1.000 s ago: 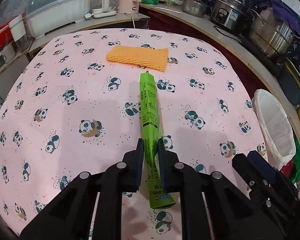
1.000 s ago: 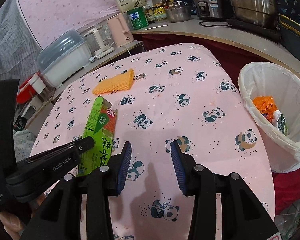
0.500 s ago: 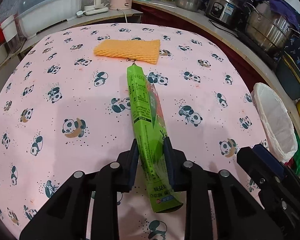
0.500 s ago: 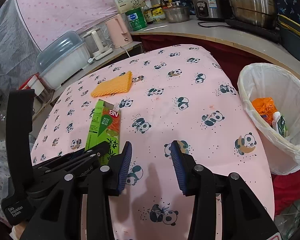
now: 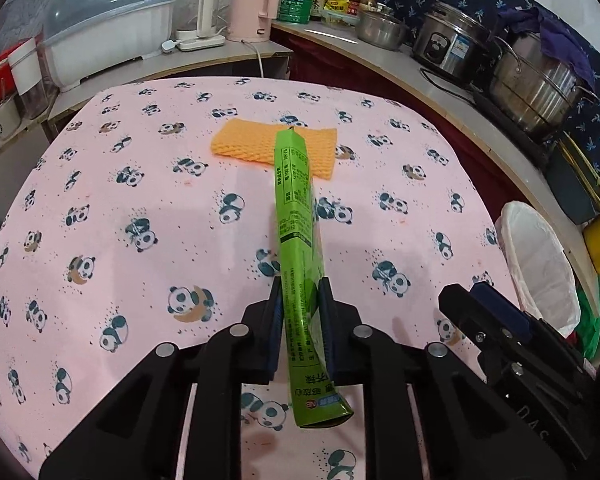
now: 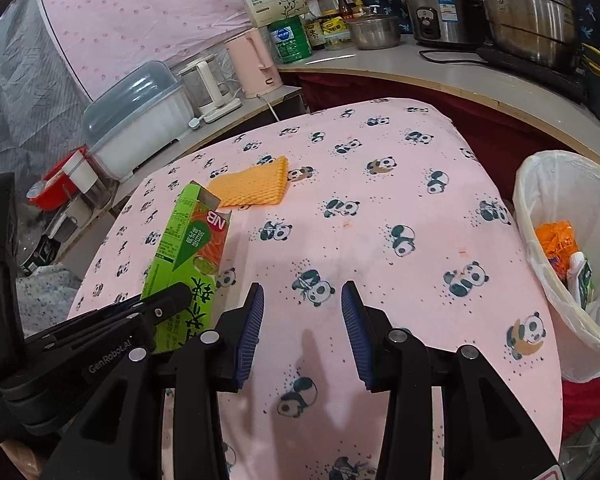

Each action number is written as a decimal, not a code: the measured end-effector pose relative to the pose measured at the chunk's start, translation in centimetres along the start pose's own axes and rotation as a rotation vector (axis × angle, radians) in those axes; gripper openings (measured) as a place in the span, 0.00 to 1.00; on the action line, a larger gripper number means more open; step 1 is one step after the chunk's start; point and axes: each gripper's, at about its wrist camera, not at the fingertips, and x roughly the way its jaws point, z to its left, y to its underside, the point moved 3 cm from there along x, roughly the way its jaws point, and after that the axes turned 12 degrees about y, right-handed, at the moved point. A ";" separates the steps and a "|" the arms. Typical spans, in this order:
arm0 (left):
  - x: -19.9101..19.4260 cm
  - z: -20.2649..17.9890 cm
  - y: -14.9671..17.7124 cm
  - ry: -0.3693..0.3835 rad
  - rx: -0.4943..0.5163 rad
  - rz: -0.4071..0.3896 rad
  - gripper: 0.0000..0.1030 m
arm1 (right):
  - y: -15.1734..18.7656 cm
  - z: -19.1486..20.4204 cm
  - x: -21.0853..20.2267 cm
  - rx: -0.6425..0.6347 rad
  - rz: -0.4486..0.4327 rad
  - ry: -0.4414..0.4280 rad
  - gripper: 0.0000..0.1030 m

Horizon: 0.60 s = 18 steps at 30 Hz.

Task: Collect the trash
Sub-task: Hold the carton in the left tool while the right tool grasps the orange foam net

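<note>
The left gripper (image 5: 300, 292) clenches a flattened green cardboard carton (image 5: 296, 216), holding it raised above the pink panda-print tablecloth (image 5: 140, 200), its far end pointing toward an orange mesh foam sleeve (image 5: 252, 144) lying flat on the cloth. The right gripper (image 6: 302, 300) hovers just beside it over the cloth, its blue-padded fingers (image 6: 252, 320) spread apart and holding nothing. Past the table's right edge stands a bin lined with a white plastic bag (image 6: 560, 200), with an orange wrapper (image 6: 558, 240) and other litter inside.
</note>
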 end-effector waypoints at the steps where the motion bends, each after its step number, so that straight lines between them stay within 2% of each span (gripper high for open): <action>1: -0.1 0.5 -0.5 -0.006 -0.005 -0.008 0.16 | -0.3 0.3 0.4 -0.004 0.002 -0.002 0.39; 18: 2.2 8.4 -6.6 -0.114 -0.056 -0.044 0.16 | -7.8 6.7 9.6 -0.061 0.032 -0.009 0.39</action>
